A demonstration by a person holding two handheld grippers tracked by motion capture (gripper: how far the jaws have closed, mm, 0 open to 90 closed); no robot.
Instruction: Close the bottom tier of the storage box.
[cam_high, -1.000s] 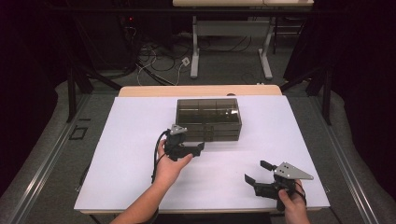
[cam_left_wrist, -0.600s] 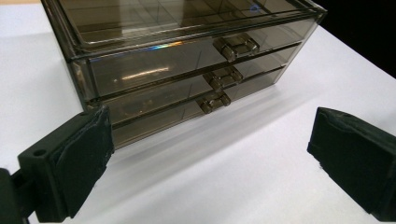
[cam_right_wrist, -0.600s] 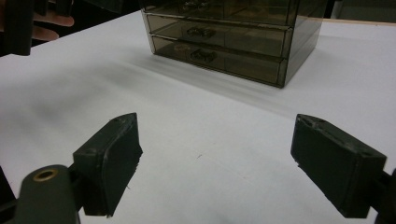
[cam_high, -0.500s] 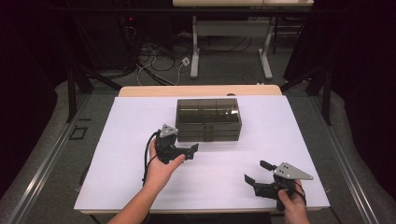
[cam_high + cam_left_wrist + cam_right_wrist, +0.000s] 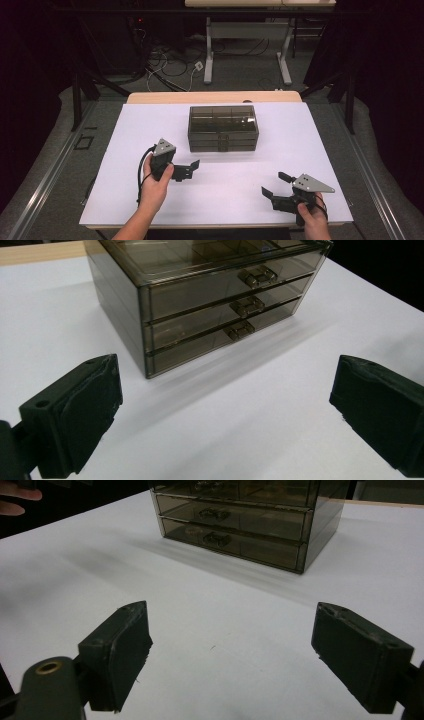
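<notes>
A smoky see-through drawer box (image 5: 223, 127) with three shut drawers stands at the middle back of the white table (image 5: 145, 125). My left gripper (image 5: 190, 170) is held in front of the box's left corner, apart from it. Its jaws have just been opening and stand wide, with nothing between them. In the left gripper view the box (image 5: 215, 295) lies ahead, beyond the left gripper (image 5: 230, 410). My right gripper (image 5: 272, 183) rests near the front right edge, open and empty. In the right gripper view the right gripper (image 5: 245, 655) faces the box (image 5: 245, 515) from farther off.
A wooden strip (image 5: 210, 96) runs along the table's far edge. Behind it a desk frame (image 5: 250, 50) stands on the floor among loose cables (image 5: 165, 65). Dark stands flank both sides. Fingers of the left hand (image 5: 15, 497) show at the right gripper view's top left.
My left gripper has drawn back from the box's front, moving left and toward the near edge. The right gripper has stayed put.
</notes>
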